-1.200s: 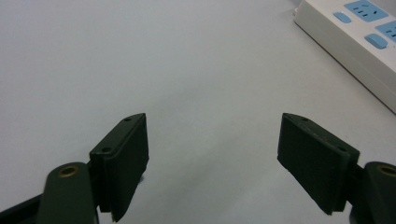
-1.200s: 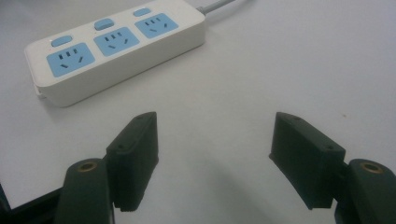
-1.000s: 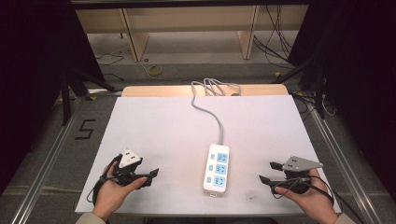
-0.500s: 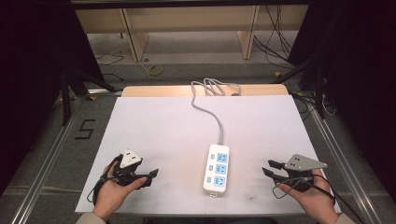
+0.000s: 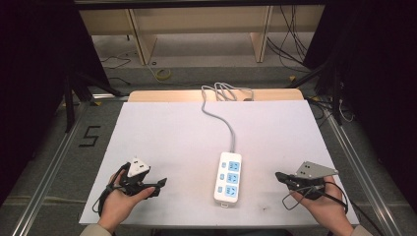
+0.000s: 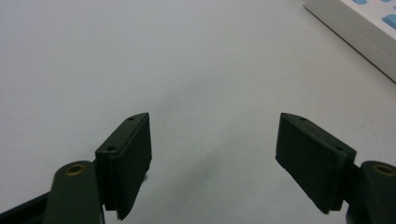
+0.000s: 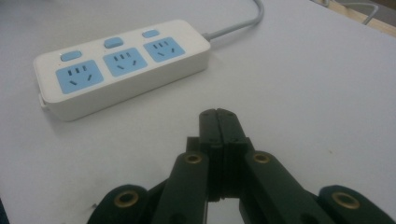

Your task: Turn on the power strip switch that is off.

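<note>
Power strip (image 5: 229, 178), white with three blue sockets, lies in the lower middle of the high view on the white table cover (image 5: 172, 132), its grey cord (image 5: 220, 118) running up the frame to the far edge. Low at the left of that frame, the left gripper (image 5: 160, 185) sits in the person's left hand (image 5: 118, 204), pointing right toward the strip and well apart from it. Low at the right, the right gripper (image 5: 279, 176) is held in the right hand (image 5: 324, 204), pointing left at the strip with bare cover between them.

Left gripper view: the two black jaws stand wide apart at the bottom of the frame, with only white cover between them. A corner of the strip (image 6: 355, 28) shows at the upper right.

Right gripper view: the jaws have just been closing and now meet pad to pad at the lower middle (image 7: 218, 114), holding nothing. The strip (image 7: 121, 65) lies across the upper left, sockets up, cord (image 7: 238, 25) leaving toward the top.
</note>
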